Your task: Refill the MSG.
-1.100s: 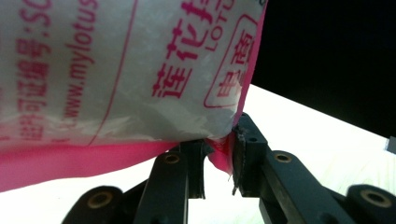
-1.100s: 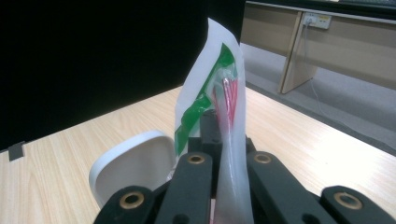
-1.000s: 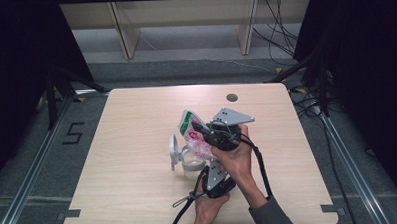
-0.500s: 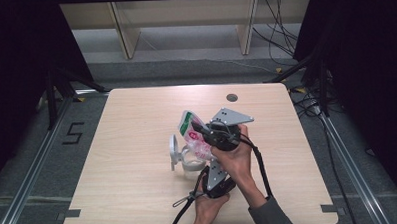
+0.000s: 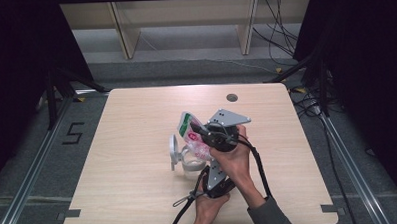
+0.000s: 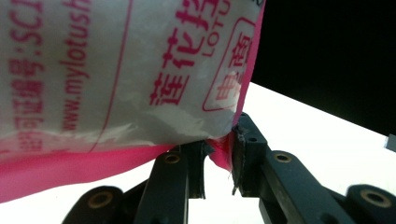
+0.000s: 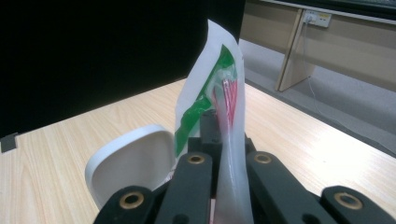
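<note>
Nothing shifting since the earlier frame, both hands keeping still, right gripper fingers pinching the plastic bag's upper edge, left gripper fingers pinching its pink bottom corner, bag hanging above the worktop, white container just beside it.

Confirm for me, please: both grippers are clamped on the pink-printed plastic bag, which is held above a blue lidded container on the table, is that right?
Not quite: the container is white, not blue, as the high view shows. Otherwise yes: the left gripper and right gripper both clamp the bag above it.
</note>
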Demonstrator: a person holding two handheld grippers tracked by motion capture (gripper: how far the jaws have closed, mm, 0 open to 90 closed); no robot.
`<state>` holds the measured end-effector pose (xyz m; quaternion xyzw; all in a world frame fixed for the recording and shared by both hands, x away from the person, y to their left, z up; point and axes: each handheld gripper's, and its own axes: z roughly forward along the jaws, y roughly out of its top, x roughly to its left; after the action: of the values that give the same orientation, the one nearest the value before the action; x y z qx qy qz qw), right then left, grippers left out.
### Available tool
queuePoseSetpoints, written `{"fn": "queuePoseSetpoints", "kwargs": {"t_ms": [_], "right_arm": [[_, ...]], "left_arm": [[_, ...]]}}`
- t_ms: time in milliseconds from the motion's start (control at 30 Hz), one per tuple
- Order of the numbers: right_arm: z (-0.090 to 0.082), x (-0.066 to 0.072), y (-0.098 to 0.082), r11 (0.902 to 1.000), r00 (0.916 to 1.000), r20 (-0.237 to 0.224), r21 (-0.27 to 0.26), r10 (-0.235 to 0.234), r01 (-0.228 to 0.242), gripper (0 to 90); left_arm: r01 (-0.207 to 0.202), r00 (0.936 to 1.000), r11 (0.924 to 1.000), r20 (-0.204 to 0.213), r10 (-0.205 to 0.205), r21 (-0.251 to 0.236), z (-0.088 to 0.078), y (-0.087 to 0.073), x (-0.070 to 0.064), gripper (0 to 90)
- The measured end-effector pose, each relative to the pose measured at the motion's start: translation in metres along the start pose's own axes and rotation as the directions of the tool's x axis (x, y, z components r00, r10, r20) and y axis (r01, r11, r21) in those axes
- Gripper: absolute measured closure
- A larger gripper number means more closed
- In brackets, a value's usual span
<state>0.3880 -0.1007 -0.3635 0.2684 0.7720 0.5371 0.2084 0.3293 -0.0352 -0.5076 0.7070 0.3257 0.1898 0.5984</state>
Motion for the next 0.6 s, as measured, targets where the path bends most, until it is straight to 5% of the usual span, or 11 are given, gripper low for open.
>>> {"fn": "queuePoseSetpoints", "kwargs": {"t_ms": [100, 600], "right_arm": [[-0.0007, 0.0006, -0.0002, 0.9996, 0.9997, -0.007, 0.012, 0.024, -0.024, 90.0], [0.0028, 0.0004, -0.0019, 0.9999, 1.0, -0.001, 0.01, -0.006, 0.006, 90.0]], "left_arm": [[0.004, 1.0, 1.0, 0.004, -0.004, 0.0, 0.0007, -0.0003, 0.0007, 76.3], [0.002, 0.9999, 1.0, 0.01, -0.002, 0.008, 0.0006, -0.0013, 0.0009, 76.2]]}}
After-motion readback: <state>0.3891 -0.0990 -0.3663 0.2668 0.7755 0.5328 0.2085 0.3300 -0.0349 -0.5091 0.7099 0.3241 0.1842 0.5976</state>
